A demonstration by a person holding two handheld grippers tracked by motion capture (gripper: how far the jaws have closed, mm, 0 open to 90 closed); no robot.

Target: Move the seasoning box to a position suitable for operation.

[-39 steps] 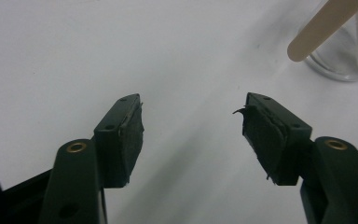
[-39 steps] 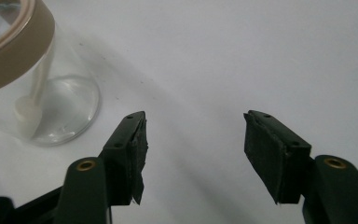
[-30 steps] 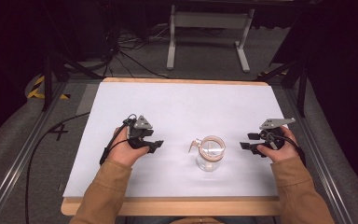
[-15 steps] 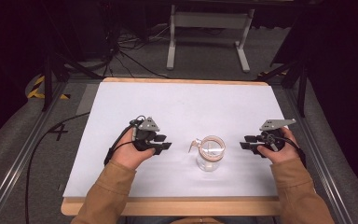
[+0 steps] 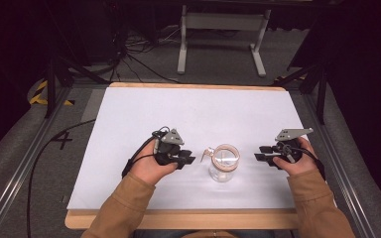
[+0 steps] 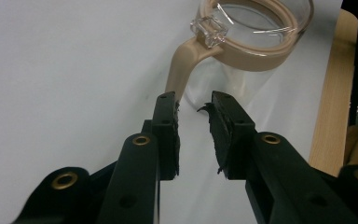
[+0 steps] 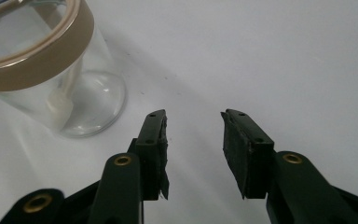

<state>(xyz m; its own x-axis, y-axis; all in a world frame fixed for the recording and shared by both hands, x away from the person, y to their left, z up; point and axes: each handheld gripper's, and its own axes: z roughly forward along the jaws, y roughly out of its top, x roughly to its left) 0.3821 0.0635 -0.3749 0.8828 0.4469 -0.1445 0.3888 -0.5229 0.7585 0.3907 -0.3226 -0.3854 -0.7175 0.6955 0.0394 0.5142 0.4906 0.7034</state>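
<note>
High view: a clear glass jar [image 5: 223,162] stands upright on the white table [image 5: 129,119], near the front edge, between the two hands. It has a tan ring round its mouth and a tan strap hanging off the side that faces the left gripper [image 5: 184,159]. That gripper sits just beside the jar, tips aimed at the strap; the right gripper [image 5: 260,156] is near the jar's other side, a little farther off. Neither touches it.

Left gripper view: the jaws are slightly apart, holding nothing, and the tan strap [image 6: 182,70] curves down from the ring right ahead of the tips, with a small clear square clasp [image 6: 209,30] at its top. The strap looks like soft rubber, so it would likely bend and give little control if pinched alone.

Right gripper view: the jaws are spread wide and empty over bare table, with the jar off to their left. The glass wall looks smooth, hard and probably slippery, breakable if tipped. The jar seems empty and therefore light. The tan ring [image 7: 37,60] looks like the safest place to grip, since rubber should hold better against the pads than bare glass.
</note>
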